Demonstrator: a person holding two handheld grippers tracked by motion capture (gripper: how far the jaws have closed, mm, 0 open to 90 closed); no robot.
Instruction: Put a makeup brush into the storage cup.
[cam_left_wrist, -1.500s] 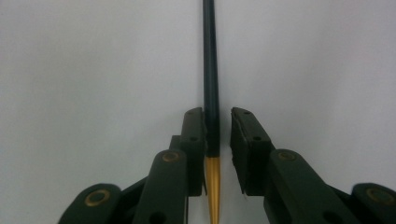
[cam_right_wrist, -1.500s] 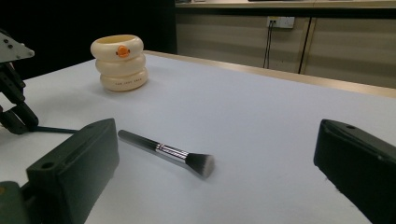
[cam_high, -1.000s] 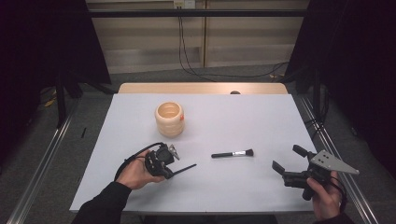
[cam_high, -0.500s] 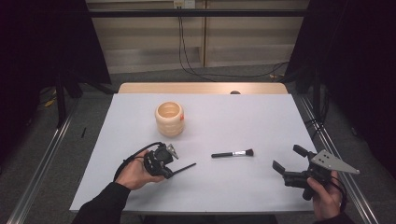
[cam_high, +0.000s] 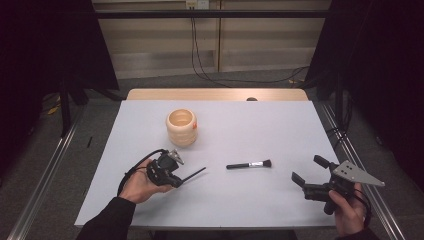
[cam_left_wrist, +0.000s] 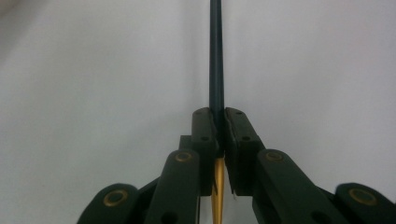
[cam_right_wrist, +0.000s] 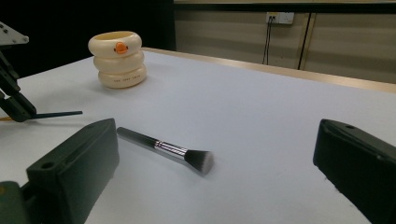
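Note:
My left gripper (cam_high: 179, 179) rests on the white table (cam_high: 260, 125) at front left, shut on a thin dark stick (cam_high: 195, 173) with a gold lower end. The stick points right along the table; up close it (cam_left_wrist: 215, 56) runs straight out from the closed jaws of the left gripper (cam_left_wrist: 219, 114). A makeup brush (cam_high: 249, 164) with a dark handle, silver ferrule and dark bristles lies flat at centre front. My right gripper (cam_high: 307, 170) is held open at front right, its jaws aimed left at the brush (cam_right_wrist: 163, 149) and apart from it. The right gripper (cam_right_wrist: 218, 133) holds nothing.
A cream ringed holder (cam_high: 181, 127) with a small orange duck face (cam_right_wrist: 120, 47) stands upright behind the left gripper (cam_right_wrist: 21, 114). A wooden strip (cam_high: 215, 94) edges the table's far side. Metal rails and cables run on the floor around the table.

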